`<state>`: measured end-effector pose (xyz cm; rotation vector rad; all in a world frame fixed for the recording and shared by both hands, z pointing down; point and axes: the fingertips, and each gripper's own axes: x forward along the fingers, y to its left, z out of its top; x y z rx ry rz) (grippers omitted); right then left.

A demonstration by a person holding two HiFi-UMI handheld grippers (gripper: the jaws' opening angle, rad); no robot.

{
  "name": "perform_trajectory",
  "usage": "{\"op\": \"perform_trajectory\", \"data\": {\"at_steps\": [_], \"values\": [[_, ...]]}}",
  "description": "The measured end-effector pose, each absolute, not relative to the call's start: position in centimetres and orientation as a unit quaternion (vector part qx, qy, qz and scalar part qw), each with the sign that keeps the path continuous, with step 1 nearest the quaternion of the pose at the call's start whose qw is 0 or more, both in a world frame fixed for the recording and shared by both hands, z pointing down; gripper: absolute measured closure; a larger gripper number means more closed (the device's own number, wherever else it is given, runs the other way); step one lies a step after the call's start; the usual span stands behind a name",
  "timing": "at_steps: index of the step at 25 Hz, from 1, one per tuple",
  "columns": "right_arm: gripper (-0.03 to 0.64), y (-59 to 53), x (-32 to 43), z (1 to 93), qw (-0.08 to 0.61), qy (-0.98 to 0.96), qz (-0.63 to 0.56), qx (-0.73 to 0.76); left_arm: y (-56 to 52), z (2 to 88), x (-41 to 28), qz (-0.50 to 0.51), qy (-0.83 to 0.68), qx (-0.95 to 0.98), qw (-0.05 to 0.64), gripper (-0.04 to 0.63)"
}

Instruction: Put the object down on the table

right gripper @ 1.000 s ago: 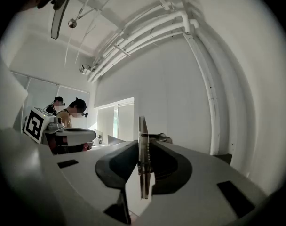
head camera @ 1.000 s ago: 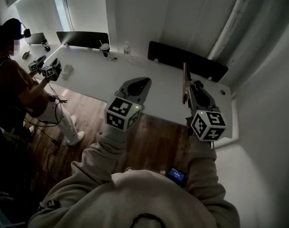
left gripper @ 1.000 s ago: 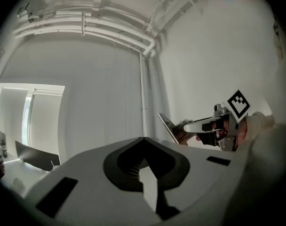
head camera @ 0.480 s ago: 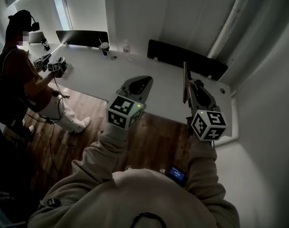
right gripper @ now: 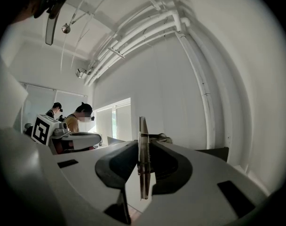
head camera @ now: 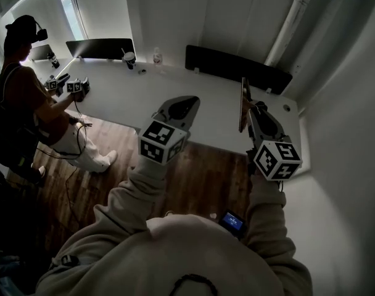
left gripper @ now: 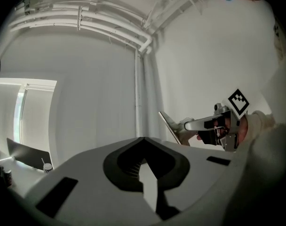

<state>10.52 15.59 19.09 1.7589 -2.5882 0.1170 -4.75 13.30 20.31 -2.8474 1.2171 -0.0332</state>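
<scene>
Currently, at far left, we note a second person in a dark top (head camera: 18,97) standing at the long white table (head camera: 123,97). The left hand-held gripper with its black-and-white marker cube (head camera: 186,102) hovers over the table's near edge, with its jaws together and nothing between them. To its right, the right hand-held gripper (head camera: 249,106) is clamped on the thin, flat, dark panel (head camera: 242,100). The panel stands upright on edge between the pads, above the table's right end. We cannot tell whether its lower edge touches the tabletop. Behind it, a long black screen (head camera: 237,69) stands along the table's far edge.
</scene>
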Motion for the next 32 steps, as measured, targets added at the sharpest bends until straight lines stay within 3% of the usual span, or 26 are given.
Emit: {"op": "perform_trajectory", "data": {"at_steps": [14, 22, 32], "values": [[0.525, 12.8, 18.8, 25.1, 0.029, -0.816, 0.083, 0.571, 8.3, 23.9, 2.6, -0.031, 0.354, -0.935, 0.007, 0.592], [0.525, -0.7, 19.8, 28.5, 0.066, -0.807, 0.112, 0.577, -6.3, 25.4, 3.5, -0.021, 0.362, -0.932, 0.000, 0.591], [0.525, -17.0, 20.6, 23.1, 0.052, -0.789, 0.068, 0.609, -22.1, 24.5, 2.3, -0.023, 0.352, -0.936, 0.005, 0.591]]}}
